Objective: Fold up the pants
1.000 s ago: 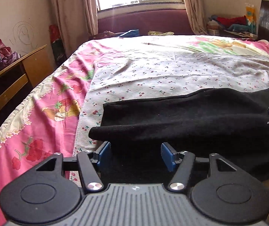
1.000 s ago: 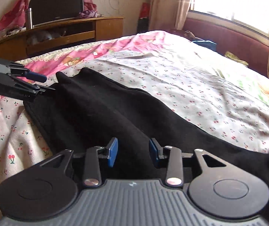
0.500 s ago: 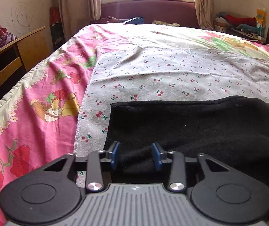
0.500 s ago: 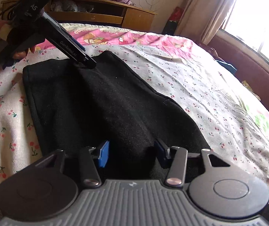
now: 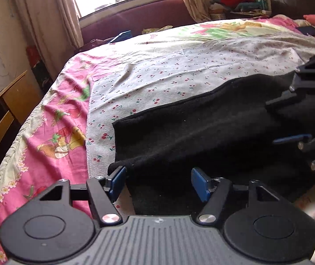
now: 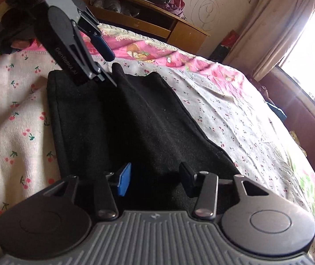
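Black fleece pants (image 5: 201, 130) lie flat on our bed, on a white sheet printed with red cherries (image 5: 179, 70). Going left to right in the left wrist view: a wooden desk (image 5: 5, 106) sits at nine o'clock, then a pink cartoon bedspread (image 5: 58, 119) — and the pants fill the centre out to three o'clock. Our left gripper (image 5: 158, 182) sits at six o'clock with its blue-padded fingers spread wide; the left pad touches a rolled corner of the fabric, nothing clamped. At three o'clock our right gripper (image 5: 289, 121) hovers over the cloth. In the right wrist view, the right gripper (image 6: 155, 181) also stands apart — fabric lies between its fingers, unpinched. The left gripper (image 6: 106, 66) shows at eleven o'clock.
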`<action>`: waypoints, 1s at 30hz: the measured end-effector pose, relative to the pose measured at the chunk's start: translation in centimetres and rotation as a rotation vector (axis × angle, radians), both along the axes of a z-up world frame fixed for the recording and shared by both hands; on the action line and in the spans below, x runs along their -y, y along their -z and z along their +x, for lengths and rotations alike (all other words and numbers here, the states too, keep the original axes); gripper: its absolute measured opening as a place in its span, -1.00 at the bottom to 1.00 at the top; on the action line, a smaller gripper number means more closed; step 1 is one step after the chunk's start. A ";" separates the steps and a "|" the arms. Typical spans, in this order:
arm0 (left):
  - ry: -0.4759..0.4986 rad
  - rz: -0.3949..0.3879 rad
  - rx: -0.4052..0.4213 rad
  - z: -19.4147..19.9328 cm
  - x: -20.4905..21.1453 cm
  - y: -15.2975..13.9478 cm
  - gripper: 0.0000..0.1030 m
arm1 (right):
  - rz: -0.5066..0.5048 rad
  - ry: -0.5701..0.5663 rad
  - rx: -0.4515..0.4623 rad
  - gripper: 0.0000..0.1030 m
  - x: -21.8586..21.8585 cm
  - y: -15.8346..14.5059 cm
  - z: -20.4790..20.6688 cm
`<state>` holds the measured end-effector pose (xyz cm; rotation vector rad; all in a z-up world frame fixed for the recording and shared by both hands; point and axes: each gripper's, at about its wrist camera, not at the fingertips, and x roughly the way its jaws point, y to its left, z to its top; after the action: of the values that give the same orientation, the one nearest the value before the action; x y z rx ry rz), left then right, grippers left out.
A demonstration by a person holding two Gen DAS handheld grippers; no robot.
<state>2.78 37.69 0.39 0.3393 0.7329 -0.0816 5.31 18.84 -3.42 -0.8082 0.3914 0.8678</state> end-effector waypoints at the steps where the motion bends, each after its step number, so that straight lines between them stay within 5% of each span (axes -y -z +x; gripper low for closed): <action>1: 0.029 0.041 0.000 -0.3 0.7 0.3 0.55 | -0.004 0.025 0.014 -0.30 -0.4 0.0 0.4; 2: 0.049 0.090 0.009 -0.5 1.4 0.7 0.56 | 0.015 0.054 -0.030 -0.58 -0.6 -0.3 1.3; 4: 0.071 0.163 0.053 -0.5 2.6 1.0 0.57 | 0.106 0.124 -0.191 -0.75 -0.2 -1.7 3.4; 8: 0.116 0.284 0.128 0.6 4.4 1.6 0.58 | 0.239 0.202 -0.365 -0.89 1.5 -4.1 6.0; 13: 0.106 0.346 0.191 2.4 4.7 1.3 0.58 | 0.318 0.224 -0.479 -0.90 3.0 -5.8 7.5; 16: 0.093 0.386 0.218 2.7 4.0 0.8 0.58 | 0.315 0.203 -0.470 -0.90 3.2 -6.2 7.4; 24: 0.245 0.535 0.162 2.5 4.1 2.0 0.67 | 0.193 0.074 -0.366 -0.90 1.9 -5.4 4.0; 26: 0.213 0.532 0.135 3.1 3.7 2.4 0.43 | 0.185 0.063 -0.360 -0.90 1.9 -5.3 3.5; 28: 0.162 0.486 0.093 3.7 3.1 2.2 -0.44 | 0.186 0.070 -0.358 -0.90 2.1 -5.3 3.4; 30: 0.138 0.429 0.080 3.4 2.6 1.8 -0.54 | 0.188 0.078 -0.368 -0.97 2.1 -5.3 3.5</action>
<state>6.18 35.10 -1.38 0.7984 0.6436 -0.0398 8.78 16.74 1.89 -0.4554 0.6500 0.9655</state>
